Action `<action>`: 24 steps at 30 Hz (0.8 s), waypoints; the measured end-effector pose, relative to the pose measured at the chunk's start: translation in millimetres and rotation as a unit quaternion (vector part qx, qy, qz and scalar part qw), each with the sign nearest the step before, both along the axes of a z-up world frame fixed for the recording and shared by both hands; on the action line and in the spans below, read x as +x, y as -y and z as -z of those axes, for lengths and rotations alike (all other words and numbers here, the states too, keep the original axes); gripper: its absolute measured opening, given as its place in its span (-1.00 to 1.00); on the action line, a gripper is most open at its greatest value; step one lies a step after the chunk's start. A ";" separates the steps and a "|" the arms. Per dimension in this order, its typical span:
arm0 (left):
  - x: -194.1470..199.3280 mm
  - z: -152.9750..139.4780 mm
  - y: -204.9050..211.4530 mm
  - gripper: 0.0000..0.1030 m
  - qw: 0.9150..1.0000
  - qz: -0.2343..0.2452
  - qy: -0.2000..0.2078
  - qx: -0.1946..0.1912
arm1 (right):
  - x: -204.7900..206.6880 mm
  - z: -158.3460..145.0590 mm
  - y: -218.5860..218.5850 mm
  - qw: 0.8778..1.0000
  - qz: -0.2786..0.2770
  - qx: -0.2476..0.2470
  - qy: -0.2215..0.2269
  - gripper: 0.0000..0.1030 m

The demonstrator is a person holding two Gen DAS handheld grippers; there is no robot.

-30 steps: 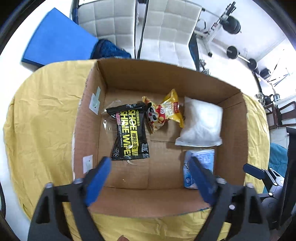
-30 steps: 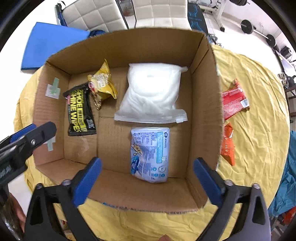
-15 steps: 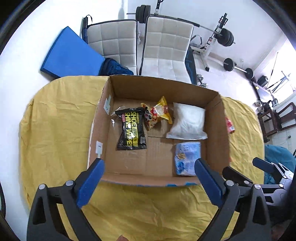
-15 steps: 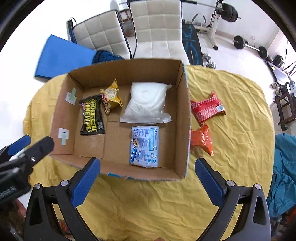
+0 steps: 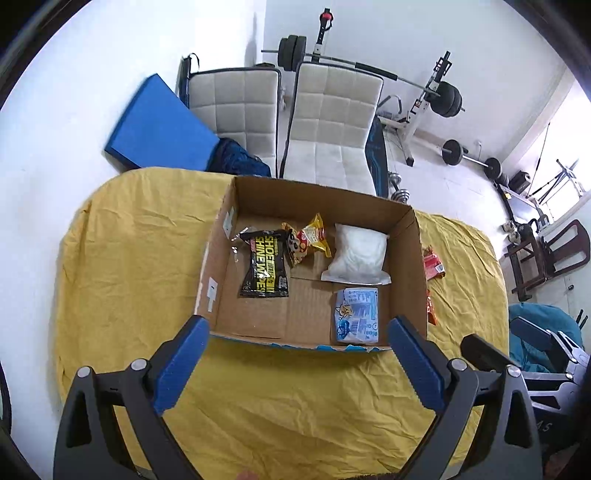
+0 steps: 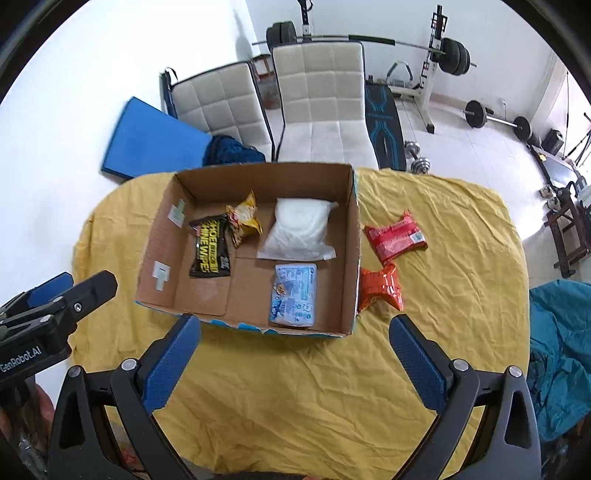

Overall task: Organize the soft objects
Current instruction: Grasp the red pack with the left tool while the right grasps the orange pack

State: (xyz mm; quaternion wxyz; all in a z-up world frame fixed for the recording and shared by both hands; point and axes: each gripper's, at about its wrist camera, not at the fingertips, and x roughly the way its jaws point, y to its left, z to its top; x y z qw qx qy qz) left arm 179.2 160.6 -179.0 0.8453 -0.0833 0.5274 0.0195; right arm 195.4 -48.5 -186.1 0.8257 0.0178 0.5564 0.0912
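While both grippers (image 5: 297,339) (image 6: 295,338) gape empty — crinkly packets (image 6: 211,251) in square cardboard box (image 6: 352,236).

1. I see white walls (image 5: 388,33) and a pale tiled floor (image 6: 461,147), brightly lit.
2. Two cream quilted chairs (image 6: 321,96) stand behind the bench, which a crumpled yellow cloth (image 6: 295,387) covers.
3. A blue mat (image 5: 159,129) leans by the left chair.
4. A weight rack with barbell (image 6: 439,48) fills the back; loose barbells (image 6: 495,120) lie on the floor.
5. Dark wooden chairs (image 5: 550,254) stand at right.
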 end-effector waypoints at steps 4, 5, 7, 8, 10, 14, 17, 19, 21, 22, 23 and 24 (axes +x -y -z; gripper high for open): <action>-5.3 -7.3 0.1 0.93 1.000 -0.005 0.004 0.002 | -5.7 -13.1 2.0 1.000 -0.004 0.008 0.010 1.00; -6.6 -8.4 0.6 0.93 1.000 -0.007 0.004 0.003 | -6.9 -15.3 2.8 1.000 -0.005 0.011 0.011 1.00; -8.3 -10.5 3.0 0.93 1.000 -0.008 0.006 0.007 | -7.7 -17.7 4.7 1.000 -0.007 0.019 0.010 1.00; -8.6 -10.7 4.1 0.93 1.000 -0.009 0.005 0.010 | -8.3 -18.3 5.6 1.000 -0.007 0.021 0.011 1.00; -7.8 -8.5 7.3 0.93 1.000 -0.010 0.003 0.010 | -8.3 -17.9 8.6 1.000 -0.007 0.024 0.008 1.00; 1.4 5.8 19.1 0.93 1.000 -0.011 -0.011 0.017 | 0.7 -6.7 31.6 0.999 0.007 0.044 -0.013 1.00; 13.6 23.5 32.2 0.94 0.999 -0.010 -0.025 0.032 | 18.0 15.9 69.7 0.997 0.041 0.045 -0.039 1.00; 24.9 40.3 42.5 0.94 0.999 -0.007 -0.042 0.035 | 35.9 41.9 99.4 0.996 0.060 0.026 -0.064 1.00; 35.5 54.4 50.7 0.94 0.998 -0.007 -0.052 0.042 | 56.0 76.2 127.2 0.993 0.071 0.015 -0.097 1.00; 44.2 65.4 57.9 0.94 0.997 -0.004 -0.061 0.046 | 65.6 94.2 139.4 0.990 0.078 0.015 -0.118 1.00; 50.1 72.4 62.4 0.94 0.997 -0.002 -0.066 0.048 | 74.3 111.7 150.0 0.987 0.084 0.022 -0.136 1.00; 56.2 79.6 66.9 0.94 0.996 -0.003 -0.073 0.052 | 84.4 131.5 160.8 0.984 0.087 0.033 -0.151 1.00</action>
